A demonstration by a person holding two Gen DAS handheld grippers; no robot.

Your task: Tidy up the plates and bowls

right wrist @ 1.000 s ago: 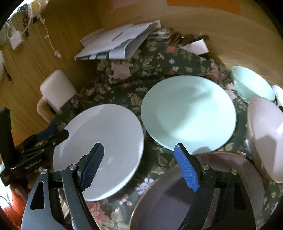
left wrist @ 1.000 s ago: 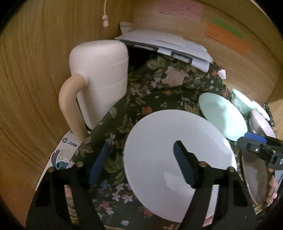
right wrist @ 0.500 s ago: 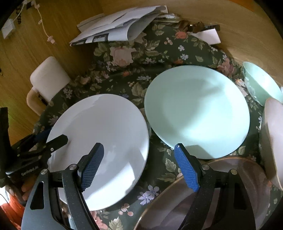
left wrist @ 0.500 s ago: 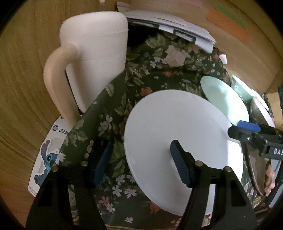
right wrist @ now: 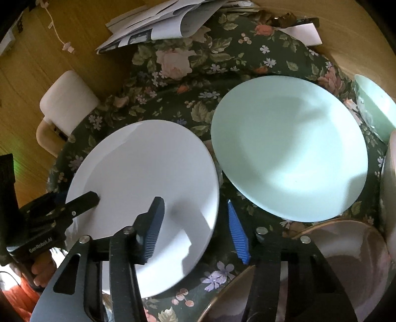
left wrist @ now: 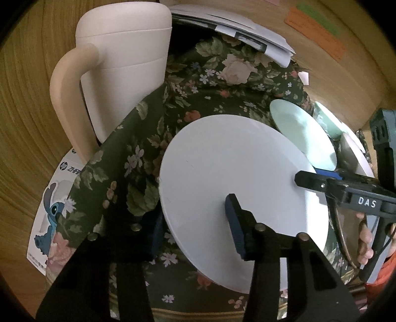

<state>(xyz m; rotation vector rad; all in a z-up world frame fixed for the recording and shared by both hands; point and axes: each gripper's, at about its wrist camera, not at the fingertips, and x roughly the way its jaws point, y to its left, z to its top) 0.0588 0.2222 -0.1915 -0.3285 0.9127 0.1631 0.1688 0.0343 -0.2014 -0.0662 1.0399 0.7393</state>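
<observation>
At the far left a cream plastic container with a curved beige handle (left wrist: 128, 62) stands upright beside a white card printed with a blue cartoon creature (left wrist: 49, 210). Both sit at the edge of the table, which is covered by a dark green floral cloth (left wrist: 138, 173).

Next comes the round white plate (left wrist: 235, 168), lying on the cloth. The left tool (left wrist: 194, 206) straddles the plate's left rim, with one blue-padded finger outside the edge and the other above the plate's face. Its jaws have just been closing with the rim between them, but the pads do not visibly press on it.

The right tool (right wrist: 193, 200) straddles the plate's right rim in the same way, one finger over the white surface and the other over the cloth beyond the edge. Its jaws have also just been closing, with the rim between them and a strip of cloth showing between pad and rim.

Just right of the white plate lies a round mint-green plate (right wrist: 289, 148). The two rims are close, and I cannot tell whether they touch. Behind these plates a loose stack of white papers (right wrist: 160, 22) lies at the back of the table. Nearer the right tool's camera is a brownish plate with a gold rim (right wrist: 346, 247), and a mint-green bowl (right wrist: 376, 109) sits at the far right.
</observation>
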